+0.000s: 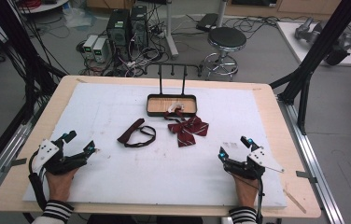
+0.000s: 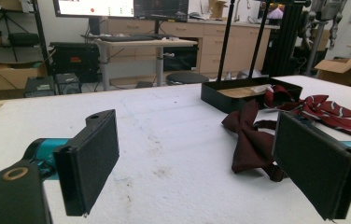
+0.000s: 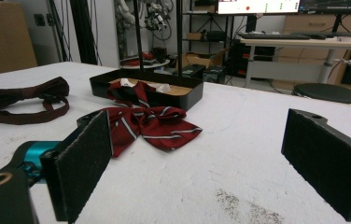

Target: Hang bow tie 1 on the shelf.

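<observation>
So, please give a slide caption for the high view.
Two open tools rest before a plain bow tie and a striped one.

The dark red bow tie point(image 1: 136, 133) is soft, dull cloth. The striped bow tie point(image 1: 188, 130) is shinier cloth. At 12 o'clock, the tray point(image 1: 171, 97) has dull black walls and a wood floor. The white table cover point(image 1: 117, 177) looks rough.

A plain dark maroon bow tie point(image 1: 136, 133) is showing beside a red bow tie point(image 1: 188, 129) striped in white; the tray point(image 1: 151, 111) is looking black with a tan floor, the tabletop point(image 1: 164, 172) white.
</observation>
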`<state>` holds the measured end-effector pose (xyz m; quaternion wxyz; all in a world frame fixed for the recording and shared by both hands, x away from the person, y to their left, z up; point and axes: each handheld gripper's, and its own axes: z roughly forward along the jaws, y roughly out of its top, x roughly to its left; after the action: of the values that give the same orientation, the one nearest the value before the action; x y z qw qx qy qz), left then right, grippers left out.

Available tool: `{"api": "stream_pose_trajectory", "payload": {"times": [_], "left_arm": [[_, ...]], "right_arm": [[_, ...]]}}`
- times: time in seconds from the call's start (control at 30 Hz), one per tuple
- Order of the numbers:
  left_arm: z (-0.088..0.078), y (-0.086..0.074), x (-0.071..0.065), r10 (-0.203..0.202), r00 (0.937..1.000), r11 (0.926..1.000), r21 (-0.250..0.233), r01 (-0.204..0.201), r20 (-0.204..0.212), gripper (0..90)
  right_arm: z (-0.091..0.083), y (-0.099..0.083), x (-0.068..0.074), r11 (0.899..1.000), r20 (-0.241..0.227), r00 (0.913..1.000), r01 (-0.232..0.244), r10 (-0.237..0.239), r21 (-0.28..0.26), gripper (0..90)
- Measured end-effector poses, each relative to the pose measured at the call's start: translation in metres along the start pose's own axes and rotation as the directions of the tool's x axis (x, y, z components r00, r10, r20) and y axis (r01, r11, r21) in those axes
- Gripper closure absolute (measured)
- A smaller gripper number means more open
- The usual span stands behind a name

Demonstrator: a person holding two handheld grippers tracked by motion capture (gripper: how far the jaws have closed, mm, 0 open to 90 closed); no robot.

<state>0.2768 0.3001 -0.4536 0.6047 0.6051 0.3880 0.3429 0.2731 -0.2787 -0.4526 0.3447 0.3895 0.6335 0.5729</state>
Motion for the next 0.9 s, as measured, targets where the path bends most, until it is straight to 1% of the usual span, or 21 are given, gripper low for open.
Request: {"api": "stream_pose_trajectory", "payload": {"times": [0.13, 0.17, 0.3, 0.33, 0.5, 0.73, 0.9], "left_arm": [[0.0000, 0.0001, 0.0004, -0.006, 1.0000, 1.0000, 0.002, 0.006, -0.004, 15.1], [0.0001, 0.0001, 0.0004, -0.004, 1.0000, 1.0000, 0.004, 0.004, -0.002, 15.1], [0.0001, 0.0002, 0.0004, -0.003, 1.0000, 1.0000, 0.005, 0.003, 0.000, 15.1], [0.0002, 0.0001, 0.0005, -0.009, 1.0000, 1.0000, 0.001, 0.009, -0.003, 15.1], [-0.0001, 0.0000, 0.0006, -0.008, 1.0000, 1.0000, 0.000, 0.008, -0.006, 15.1], [-0.0007, 0.0000, -0.0002, 0.003, 1.0000, 1.0000, -0.001, -0.003, -0.005, 15.1], [-0.0007, -0.0001, 0.0002, -0.005, 1.0000, 1.0000, -0.005, 0.005, -0.006, 15.2]], "right_arm": [[0.0003, 0.0001, 0.0001, 1.000, 0.001, 1.0000, -0.003, 0.003, 0.004, 8.0], [0.0003, 0.0002, 0.0002, 1.000, 0.001, 1.0000, 0.008, -0.008, 0.004, 8.0], [0.0003, 0.0002, 0.0011, 1.000, 0.003, 1.0000, 0.007, -0.007, 0.007, 8.0], [0.0004, 0.0003, 0.0007, 1.000, 0.001, 1.0000, 0.006, -0.006, 0.006, 8.0], [0.0003, 0.0002, 0.0002, 1.000, 0.004, 1.0000, -0.003, 0.003, 0.004, 8.0], [0.0003, 0.0001, -0.0006, 1.000, 0.013, 0.9999, -0.007, 0.007, 0.000, 8.0], [0.0006, 0.0004, -0.0003, 1.000, 0.014, 0.9999, -0.008, 0.008, 0.007, 8.0]]}}
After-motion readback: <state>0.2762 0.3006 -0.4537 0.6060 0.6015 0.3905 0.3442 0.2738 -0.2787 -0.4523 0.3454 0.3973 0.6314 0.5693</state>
